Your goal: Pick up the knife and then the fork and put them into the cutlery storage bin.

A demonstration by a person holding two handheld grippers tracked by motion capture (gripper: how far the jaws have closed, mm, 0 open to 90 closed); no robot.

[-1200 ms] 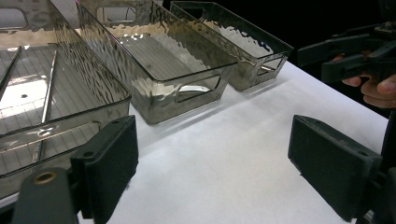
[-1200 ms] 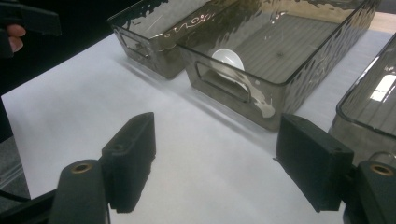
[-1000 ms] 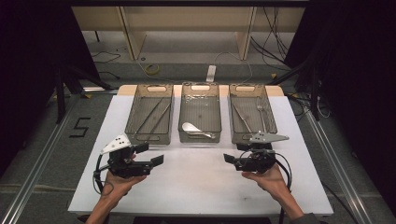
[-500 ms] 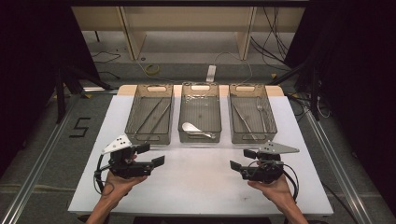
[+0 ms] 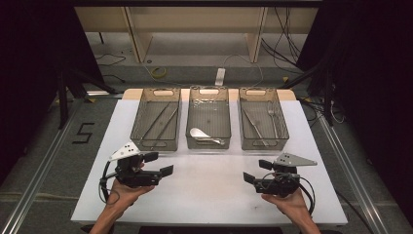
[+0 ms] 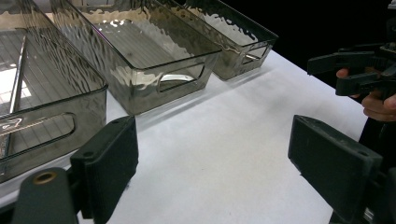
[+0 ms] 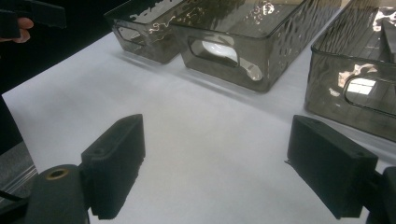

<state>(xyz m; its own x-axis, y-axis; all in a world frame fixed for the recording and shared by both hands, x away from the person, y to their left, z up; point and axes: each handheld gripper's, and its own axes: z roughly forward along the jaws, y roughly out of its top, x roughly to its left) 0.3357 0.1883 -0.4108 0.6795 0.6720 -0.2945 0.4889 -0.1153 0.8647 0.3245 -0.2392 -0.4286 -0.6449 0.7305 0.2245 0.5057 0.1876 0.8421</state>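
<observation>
- The right tongs [image 5: 254, 171] rest low over the white table [image 5: 209, 195], near its front edge on the person's right, with the jaws spread wide and nothing between them. The jaws have just been opening to that spread.
- A second ago these tongs were up by the front rim of the right bin [image 5: 263, 124]; now they sit back toward the person, away from the bin. I judge that a piece has been dropped off there and the hand has pulled back.
- The left tongs [image 5: 161, 164] lie over the table on the person's left, jaws also spread and empty, in the same spot as a second ago.
- In the left gripper view its two black pads [image 6: 109, 158] stand well apart over bare table, with the other hand [image 6: 379, 102] farther off.
- The right bin holds a fork [image 5: 272, 113] and a long thin piece beside it, which I take for a knife.
- The middle bin [image 5: 209, 117] holds a white spoon [image 5: 200, 133], lying near its front wall.
- The left bin [image 5: 156, 122] holds a pair of long thin sticks [image 5: 160, 122], laid slantwise.
- No loose cutlery lies on the table, so the sorting looks finished, or at a pause.
</observation>
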